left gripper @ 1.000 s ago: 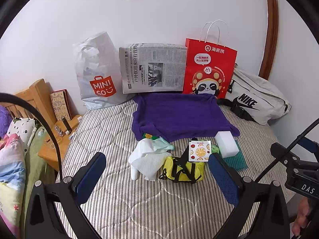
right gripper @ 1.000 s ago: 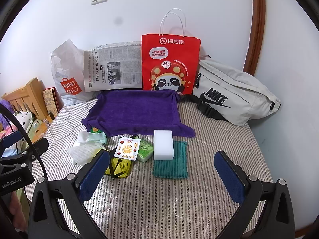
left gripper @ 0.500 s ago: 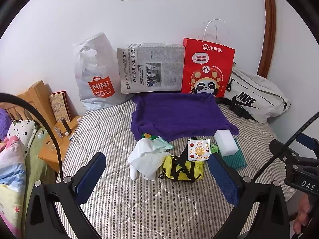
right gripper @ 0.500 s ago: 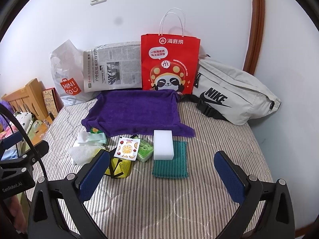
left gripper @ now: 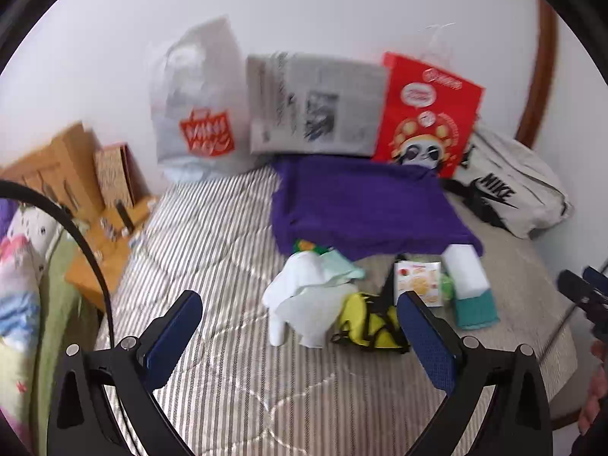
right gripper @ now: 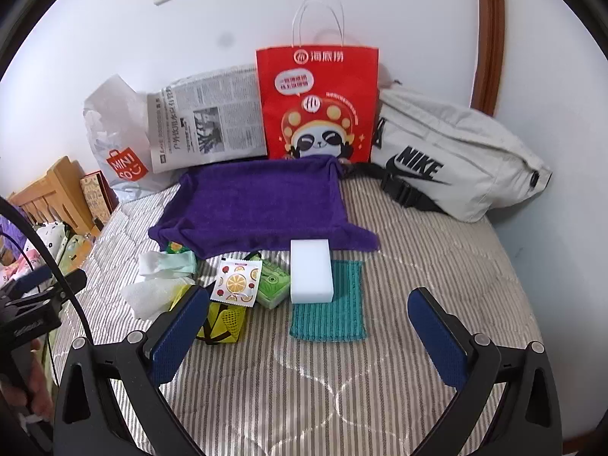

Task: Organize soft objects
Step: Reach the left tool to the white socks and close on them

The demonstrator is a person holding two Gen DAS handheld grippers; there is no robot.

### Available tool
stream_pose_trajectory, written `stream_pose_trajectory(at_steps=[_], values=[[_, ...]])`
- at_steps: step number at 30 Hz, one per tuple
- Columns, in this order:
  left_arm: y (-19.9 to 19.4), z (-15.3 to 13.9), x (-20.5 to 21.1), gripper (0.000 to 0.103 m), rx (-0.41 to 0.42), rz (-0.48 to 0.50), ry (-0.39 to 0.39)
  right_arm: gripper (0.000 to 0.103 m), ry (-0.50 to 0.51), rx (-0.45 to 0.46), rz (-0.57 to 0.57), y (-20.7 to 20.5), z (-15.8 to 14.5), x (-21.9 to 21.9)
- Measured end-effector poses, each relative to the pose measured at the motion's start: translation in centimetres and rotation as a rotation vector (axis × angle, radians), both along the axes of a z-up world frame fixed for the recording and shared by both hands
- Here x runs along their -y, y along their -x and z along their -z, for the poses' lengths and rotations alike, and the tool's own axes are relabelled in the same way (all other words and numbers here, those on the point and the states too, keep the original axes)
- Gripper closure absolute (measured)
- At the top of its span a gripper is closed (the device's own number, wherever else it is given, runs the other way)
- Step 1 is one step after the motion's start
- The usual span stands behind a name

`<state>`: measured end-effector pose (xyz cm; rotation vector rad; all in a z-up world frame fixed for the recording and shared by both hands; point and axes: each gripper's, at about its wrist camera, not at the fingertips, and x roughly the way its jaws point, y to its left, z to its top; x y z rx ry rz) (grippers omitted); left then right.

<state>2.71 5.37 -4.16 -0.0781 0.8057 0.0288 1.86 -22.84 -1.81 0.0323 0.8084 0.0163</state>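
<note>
The bed [right gripper: 437, 266] carries a purple towel [right gripper: 258, 201] spread flat at the far side, likely as the sorting spot. Near it cluster the white sponge [right gripper: 311, 270], teal cloth [right gripper: 342, 315] and yellow pouch [left gripper: 364, 323]. Both hand-held grippers, left [left gripper: 300, 326] and right [right gripper: 309, 323], hang apart, holding nothing.

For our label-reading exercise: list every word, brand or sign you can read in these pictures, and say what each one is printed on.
"MINI SO": white plastic bag.
"NIKE", with the swoosh: grey bag.
White Chinese characters beside a round logo: red paper bag; its speech-bubble text is too small to read.
Newspaper: Chinese print, too small to read.
Fruit-patterned packet: no readable words.
Label on the other tool at the left edge: blurred.
</note>
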Motion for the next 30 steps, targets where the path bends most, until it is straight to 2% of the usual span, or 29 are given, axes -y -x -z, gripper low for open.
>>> stream_pose_trajectory(at_steps=[4,9,17,18,22,24,27,30], values=[[-2.2,3.4,-1.0,0.003,-0.064,-0.014,0.014,0.000,0.014,-0.043,-0.002,-1.7,1.8,0.0],[-4.7,7.3,-0.8,0.004,-0.132,0.028,0.021,0.000,0.014,-0.094,-0.011,-3.4,4.1,0.1],[-8.4,11.5,0.3,0.006,-0.192,0.108,-0.025,0.000,0.012,-0.190,0.004,-6.4,8.1,0.3],[-8.6,12.0,0.4,0.009,-0.203,0.111,-0.041,0.000,0.010,-0.200,0.006,-6.6,8.4,0.3],[-8.3,12.8,0.2,0.022,-0.223,0.118,-0.041,0.000,0.014,-0.223,0.009,-7.6,9.1,0.2],[-7.7,12.9,0.2,0.025,-0.229,0.126,-0.066,0.000,0.013,-0.231,0.012,-7.9,9.3,0.1],[-6.7,12.7,-0.2,0.025,-0.228,0.128,-0.100,0.000,0.015,-0.240,0.006,-8.4,9.8,-0.4],[-5.7,12.0,-0.9,0.025,-0.211,0.152,-0.047,0.000,0.025,-0.254,-0.006,-8.9,10.3,-1.0]])
